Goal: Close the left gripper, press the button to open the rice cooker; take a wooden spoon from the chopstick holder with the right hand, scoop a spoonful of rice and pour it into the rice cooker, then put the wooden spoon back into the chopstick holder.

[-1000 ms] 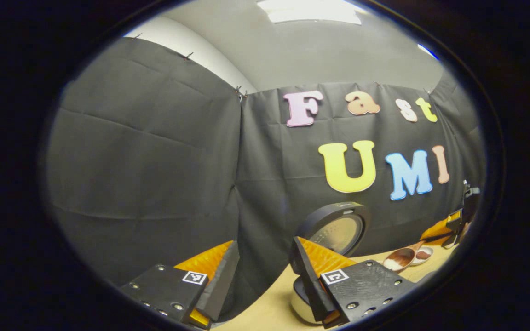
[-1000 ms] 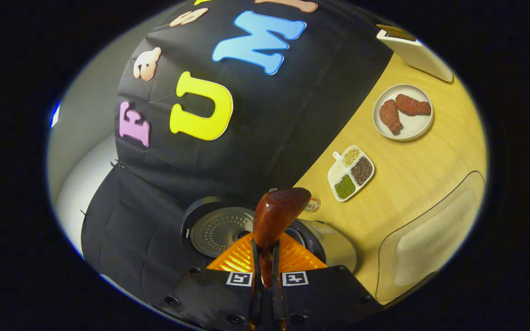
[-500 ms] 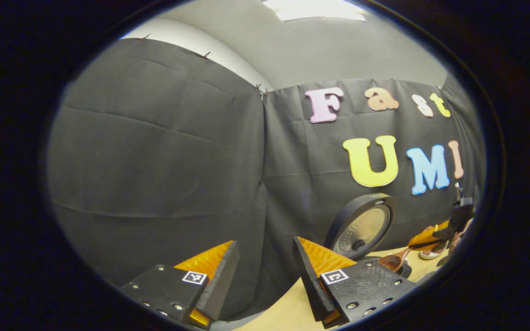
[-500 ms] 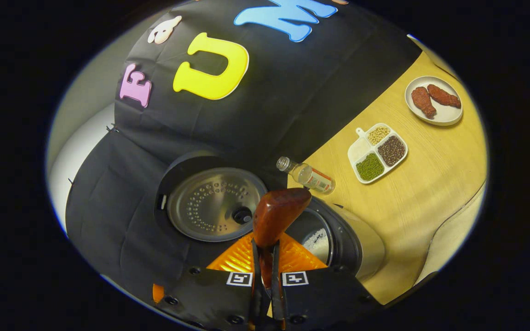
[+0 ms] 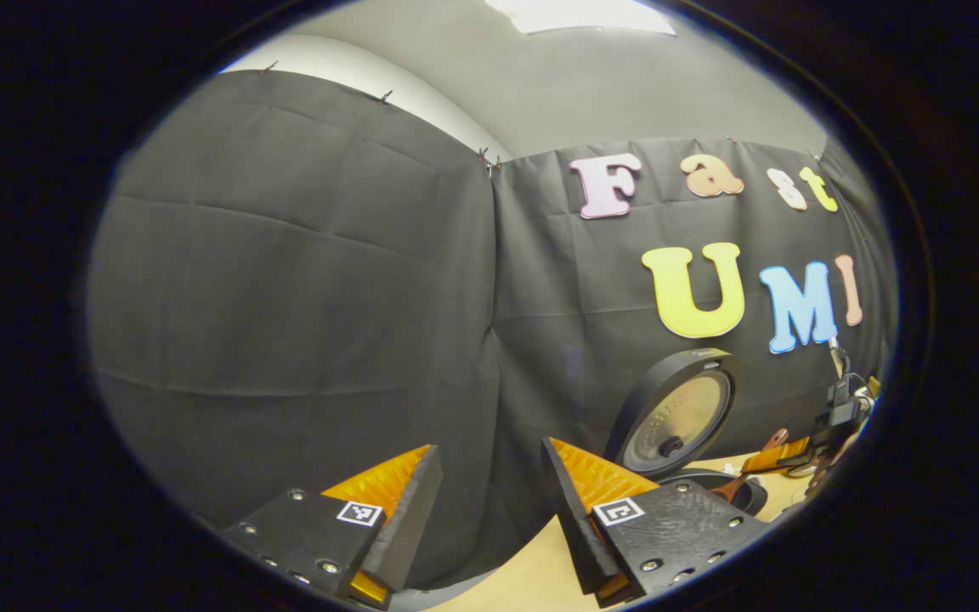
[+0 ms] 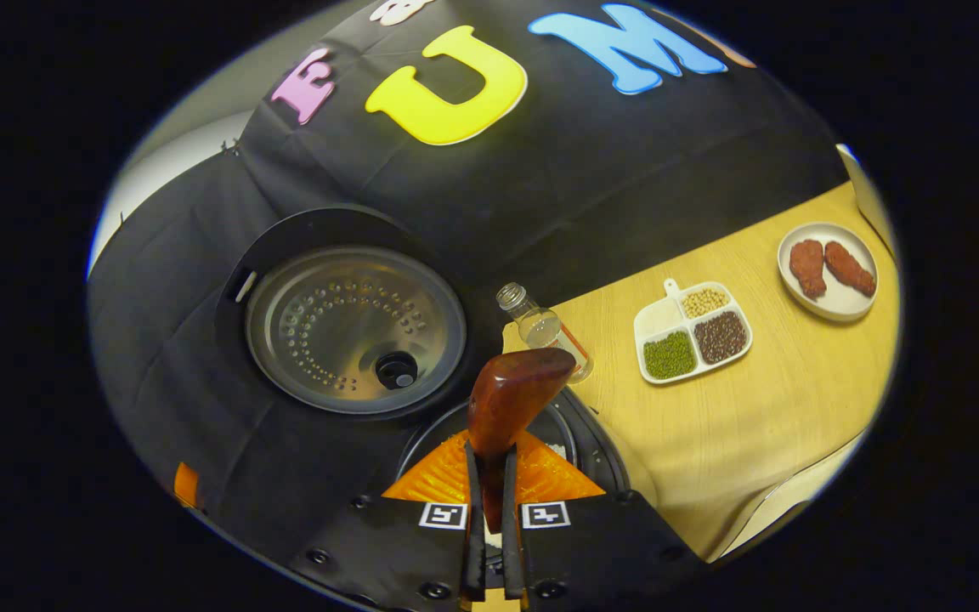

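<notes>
Over the rice cooker (image 6: 591,442) | right gripper (image 6: 489,501) clamps wooden spoon (image 6: 511,399), now nearer pot | left gripper (image 5: 485,501) open

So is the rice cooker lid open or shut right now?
Open: the lid stands raised, its perforated inner plate facing out, above the uncovered pot.

Light wood-grain table (image 6: 761,408) — surface runs up to the black cloth wall. On it: rice cooker (image 6: 617,450), lid raised, at the near left; a small clear glass bottle (image 6: 540,327) just beside the cooker, tilted; a white divided dish (image 6: 693,331) of green, dark and pale grains farther right; a round white plate (image 6: 829,297) with two reddish-brown pieces — nearest the right edge.
</notes>
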### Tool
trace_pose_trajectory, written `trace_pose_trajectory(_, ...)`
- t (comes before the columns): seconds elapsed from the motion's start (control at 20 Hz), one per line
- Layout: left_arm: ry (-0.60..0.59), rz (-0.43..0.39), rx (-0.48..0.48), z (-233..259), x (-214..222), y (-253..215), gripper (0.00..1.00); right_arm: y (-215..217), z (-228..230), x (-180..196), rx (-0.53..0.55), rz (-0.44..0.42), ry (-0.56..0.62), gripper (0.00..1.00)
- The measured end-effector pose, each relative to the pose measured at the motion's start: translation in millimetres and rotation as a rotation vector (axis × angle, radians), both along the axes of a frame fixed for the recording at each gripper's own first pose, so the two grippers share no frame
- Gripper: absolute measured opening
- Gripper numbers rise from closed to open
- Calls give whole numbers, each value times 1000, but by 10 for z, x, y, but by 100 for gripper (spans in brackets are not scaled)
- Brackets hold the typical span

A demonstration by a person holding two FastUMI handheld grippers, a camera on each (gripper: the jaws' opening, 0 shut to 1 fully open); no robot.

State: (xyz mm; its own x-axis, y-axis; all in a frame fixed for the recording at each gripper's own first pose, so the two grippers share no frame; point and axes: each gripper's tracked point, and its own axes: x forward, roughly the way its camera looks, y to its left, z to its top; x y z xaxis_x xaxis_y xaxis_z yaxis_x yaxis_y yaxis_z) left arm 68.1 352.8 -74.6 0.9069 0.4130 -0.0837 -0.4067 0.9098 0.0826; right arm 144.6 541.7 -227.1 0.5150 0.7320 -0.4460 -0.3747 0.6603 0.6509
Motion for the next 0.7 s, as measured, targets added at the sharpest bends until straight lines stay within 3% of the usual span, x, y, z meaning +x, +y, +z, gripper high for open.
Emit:
trace_pose_trajectory(0.35, 9, -35, -15, -70, 221, -167, 75, 123, 270, -81, -134, 143, -367, 9)
trace_pose_trajectory(0.7, 13, -54, -14, -97, 311, -200, 74, 141, 370, -135, -224, 210, -610, 9)
